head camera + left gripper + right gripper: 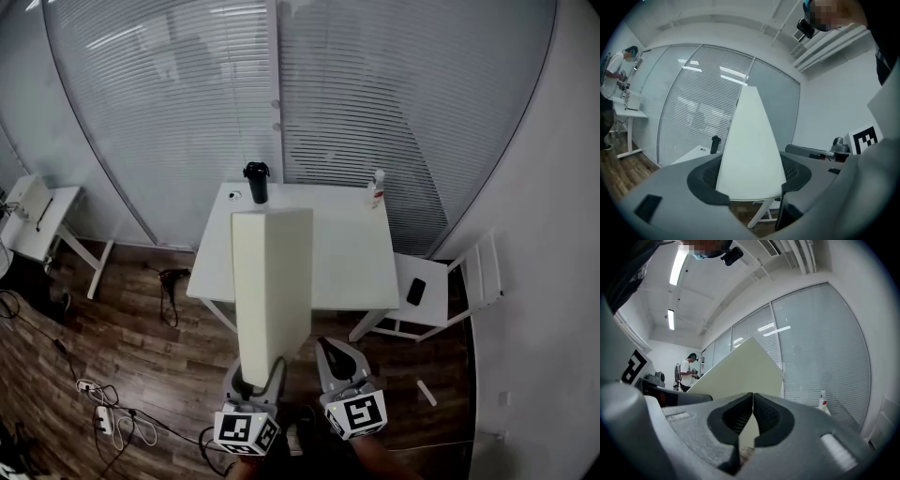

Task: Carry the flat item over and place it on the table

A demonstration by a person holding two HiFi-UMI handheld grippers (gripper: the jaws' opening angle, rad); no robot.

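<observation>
Frosted glass walling (pixel 169 103) with slatted blinds closes off the far side of the room, and a white table (pixel 356 272) stands against it on a dark wooden floor (pixel 141 356). Along the table's far edge I see a black lidded tumbler (pixel 256 183) near the left corner, with a small round object (pixel 234 195) just beside it. A white bottle with a red label (pixel 377 188) is at the far right corner. I cannot tell what either vessel holds.

To the right of the table, a white chair (pixel 469 281) carries a black phone (pixel 415 291) on its seat. On the floor to the left lie a dark handheld tool (pixel 173 277) and, nearer me, a power strip (pixel 103 418) with loose cables. A second white desk (pixel 37 220) stands far left, and the left gripper view shows a person (pixel 611 70) working at it.

My left gripper (pixel 255 377) has its jaws wide and clamped on the near end of the flat cream-white panel (pixel 274 281). The panel juts out in the air towards the table, and from the head view its far end overlaps the table's near edge. My right gripper (pixel 330 354) is just beside the panel, jaws pressed together with nothing between them.
</observation>
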